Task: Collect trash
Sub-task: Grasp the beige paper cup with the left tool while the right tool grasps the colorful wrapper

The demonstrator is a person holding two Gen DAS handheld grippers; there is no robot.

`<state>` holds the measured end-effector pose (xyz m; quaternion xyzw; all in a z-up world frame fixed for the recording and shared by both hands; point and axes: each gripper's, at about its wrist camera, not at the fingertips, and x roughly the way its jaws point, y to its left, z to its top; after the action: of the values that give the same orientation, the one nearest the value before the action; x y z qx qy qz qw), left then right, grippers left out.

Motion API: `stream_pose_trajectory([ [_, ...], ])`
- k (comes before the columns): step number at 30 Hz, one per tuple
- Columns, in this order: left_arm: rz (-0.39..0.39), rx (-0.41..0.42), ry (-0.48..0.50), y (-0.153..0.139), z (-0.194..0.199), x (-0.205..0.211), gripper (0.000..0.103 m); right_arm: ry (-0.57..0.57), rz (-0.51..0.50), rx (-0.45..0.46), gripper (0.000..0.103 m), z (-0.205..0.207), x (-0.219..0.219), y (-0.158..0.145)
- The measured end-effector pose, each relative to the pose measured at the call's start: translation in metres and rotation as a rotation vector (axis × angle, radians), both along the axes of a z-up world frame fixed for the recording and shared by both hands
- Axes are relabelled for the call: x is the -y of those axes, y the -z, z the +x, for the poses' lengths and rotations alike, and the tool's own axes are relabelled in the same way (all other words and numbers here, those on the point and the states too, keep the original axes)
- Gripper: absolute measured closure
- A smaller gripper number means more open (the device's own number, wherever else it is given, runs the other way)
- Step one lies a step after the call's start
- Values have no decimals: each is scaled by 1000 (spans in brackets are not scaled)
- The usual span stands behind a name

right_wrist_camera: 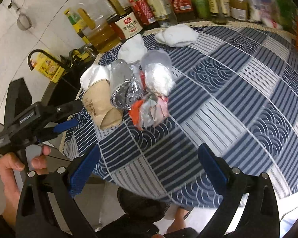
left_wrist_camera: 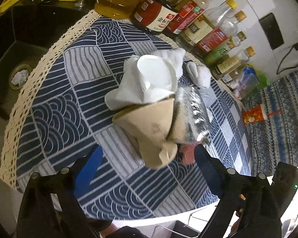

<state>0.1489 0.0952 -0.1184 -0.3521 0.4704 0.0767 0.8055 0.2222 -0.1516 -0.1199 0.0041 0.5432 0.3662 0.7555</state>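
Crushed paper cup (left_wrist_camera: 149, 127) stuffed with tissue on patterned tabletop (left_wrist_camera: 73, 99), just ahead of left gripper (left_wrist_camera: 147, 158) – fingers spread, nothing pinched, right gripper (right_wrist_camera: 149, 166) fingers spread too – foil wrapper pile (right_wrist_camera: 137, 91) well ahead.

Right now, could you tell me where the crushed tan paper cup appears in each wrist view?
Left wrist view: the tan paper cup lies at centre, just ahead of the open left gripper.
Right wrist view: the cup is left of centre, beside the foil wrapper.
Shared landmark: the red-labelled sauce jar.
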Motion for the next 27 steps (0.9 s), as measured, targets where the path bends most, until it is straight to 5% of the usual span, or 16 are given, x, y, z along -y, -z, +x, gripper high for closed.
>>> stream_pose_trajectory([
  [5,-6,-34,-2,10,16,-5,20,-20,-6,2,12,17,-16,8],
  [12,-26,-90,26,27,32,-1,45,-56,-19,-29,21,40,-37,31],
  [14,-41,-87,27,30,35,-2,48,-64,-11,-57,32,44,-41,36],
  [18,-36,-71,44,28,37,1,60,-75,-27,-25,36,43,-48,36],
  [20,-37,-65,58,27,37,2,65,-85,-58,-11,50,40,-52,38],
  [27,-16,-49,80,22,29,6,73,-82,-48,15,61,33,-48,36],
])
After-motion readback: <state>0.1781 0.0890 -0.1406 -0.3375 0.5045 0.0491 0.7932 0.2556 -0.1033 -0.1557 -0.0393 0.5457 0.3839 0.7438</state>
